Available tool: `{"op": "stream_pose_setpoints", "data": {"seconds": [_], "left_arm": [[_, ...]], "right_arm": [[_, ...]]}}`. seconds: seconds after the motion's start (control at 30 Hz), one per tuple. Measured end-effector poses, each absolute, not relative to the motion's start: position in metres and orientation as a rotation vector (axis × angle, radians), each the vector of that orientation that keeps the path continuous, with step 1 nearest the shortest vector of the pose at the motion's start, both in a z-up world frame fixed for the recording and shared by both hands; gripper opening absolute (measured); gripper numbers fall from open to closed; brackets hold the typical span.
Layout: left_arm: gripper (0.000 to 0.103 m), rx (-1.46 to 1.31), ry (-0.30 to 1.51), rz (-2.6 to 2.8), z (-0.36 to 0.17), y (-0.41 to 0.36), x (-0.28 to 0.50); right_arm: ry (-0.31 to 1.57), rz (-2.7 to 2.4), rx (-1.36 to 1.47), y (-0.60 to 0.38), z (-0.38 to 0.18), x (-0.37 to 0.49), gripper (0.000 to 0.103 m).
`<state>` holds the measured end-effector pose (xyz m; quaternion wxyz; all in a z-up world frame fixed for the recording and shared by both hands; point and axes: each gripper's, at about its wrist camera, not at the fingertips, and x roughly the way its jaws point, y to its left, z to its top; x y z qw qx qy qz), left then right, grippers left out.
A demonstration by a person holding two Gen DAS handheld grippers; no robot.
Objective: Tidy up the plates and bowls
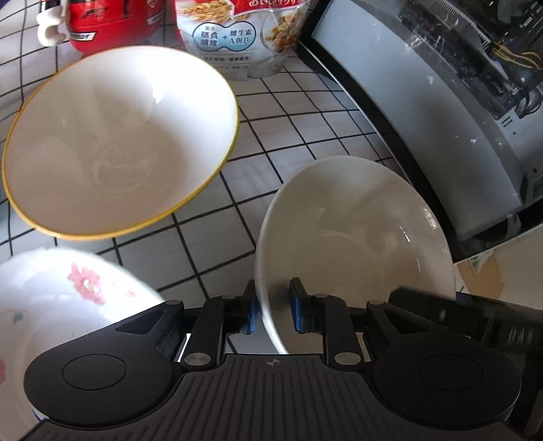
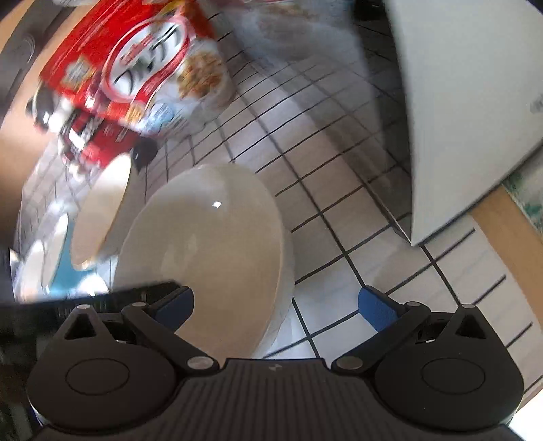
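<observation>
Standing over the tiled desk (image 1: 271, 142), I see three bowls spread under the left claw (image 1: 273, 310). At about nine o'clock in its camera sits the flowered bowl (image 1: 68, 298), half hidden behind the claw's black housing. Above it, toward ten o'clock, is the big yellow-rimmed bowl (image 1: 118, 142), white inside and tipped toward the camera. Behind that, at the far edge, a red mug (image 1: 101, 27) stands beside a cereal bag (image 1: 234, 37). Lower and to the right, at about four o'clock from the big bowl, is the plain white bowl (image 1: 356, 244). Its near rim runs between the left claw's blue pads (image 1: 298, 308). The left pad lies against the outside of the rim, while a small gap shows between the right pad and the inner wall, so the claw is nearly closed around the rim but not visibly pinching it. At two o'clock a grey machine (image 1: 441, 118) lines the desk's edge.

In the right wrist view, which is blurred, the plain white bowl (image 2: 210, 251) sits at about ten o'clock from the right claw (image 2: 276, 308). That claw is spread wide. Its left pad is against the bowl's near inner side, its right pad hangs over bare tile, and it holds nothing. The yellow-rimmed bowl (image 2: 101, 220) shows farther left, with the cereal bag (image 2: 142, 71) at eleven o'clock.
</observation>
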<state>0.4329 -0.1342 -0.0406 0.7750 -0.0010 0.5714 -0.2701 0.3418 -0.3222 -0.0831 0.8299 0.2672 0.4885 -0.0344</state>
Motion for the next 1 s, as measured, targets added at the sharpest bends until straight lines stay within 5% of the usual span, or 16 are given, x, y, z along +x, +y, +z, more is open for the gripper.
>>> {"op": "stream_pose_setpoints", "data": {"seconds": [0.07, 0.33, 0.77, 1.0], "left_arm": [[0.026, 0.014, 1.252, -0.585, -0.040, -0.137, 0.434], [0.027, -0.001, 1.283, -0.552, -0.040, -0.139, 0.437], [0.028, -0.010, 1.171, -0.512, -0.041, -0.144, 0.432], [0.025, -0.062, 1.213, -0.490, -0.042, -0.139, 0.432]], "right_arm": [[1.031, -0.060, 0.527, -0.318, -0.083, 0.341, 0.102], [0.854, -0.146, 0.458, -0.310, -0.069, 0.330, 0.065], [0.816, -0.168, 0.340, -0.296, -0.080, 0.346, 0.059], [0.854, -0.130, 0.354, -0.295, -0.083, 0.344, 0.038]]}}
